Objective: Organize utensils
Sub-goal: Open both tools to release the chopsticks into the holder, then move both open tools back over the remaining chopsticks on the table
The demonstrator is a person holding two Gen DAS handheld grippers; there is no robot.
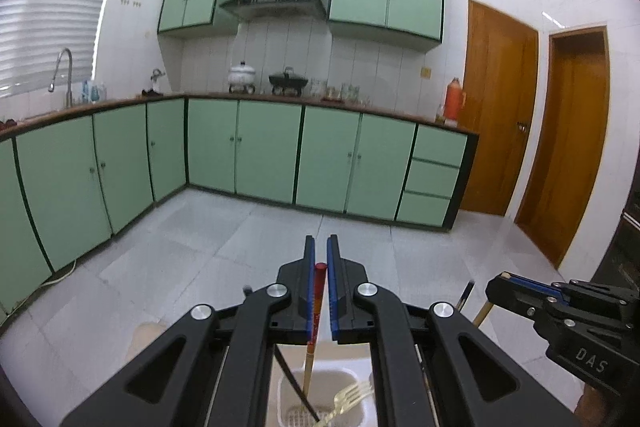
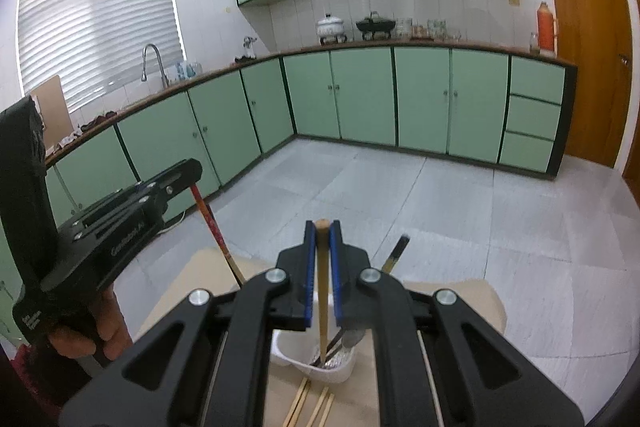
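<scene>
**A:** What do the left tongs (image 1: 321,247) have?

**B:** Their blue ribbed pads are clamped on a slim red-topped chopstick (image 1: 318,301), lacquered red at the upper end and pale wood lower down. Its lower tip reaches into the white plastic utensil holder (image 1: 352,377) directly beneath.

**A:** And the right tongs (image 2: 322,231)?

**B:** Also closed, pinching a plain tan wooden chopstick (image 2: 322,287), round and smooth, held nearly upright, with its foot inside the same holder (image 2: 296,357).

**A:** What else sits in that holder?

**B:** A clear plastic fork (image 1: 352,397), a dark thin stick (image 1: 298,389) leaning across, and a slotted white floor. In the right view a dark-tipped utensil handle (image 2: 396,253) rises behind the tongs.

**A:** Around it?

**B:** The holder stands on a beige bench (image 2: 476,301). Near its front edge lie loose pale wooden chopsticks (image 2: 312,405) in pairs. A hand (image 2: 86,337) grips the left tool's matte black handle at the far left.
</scene>
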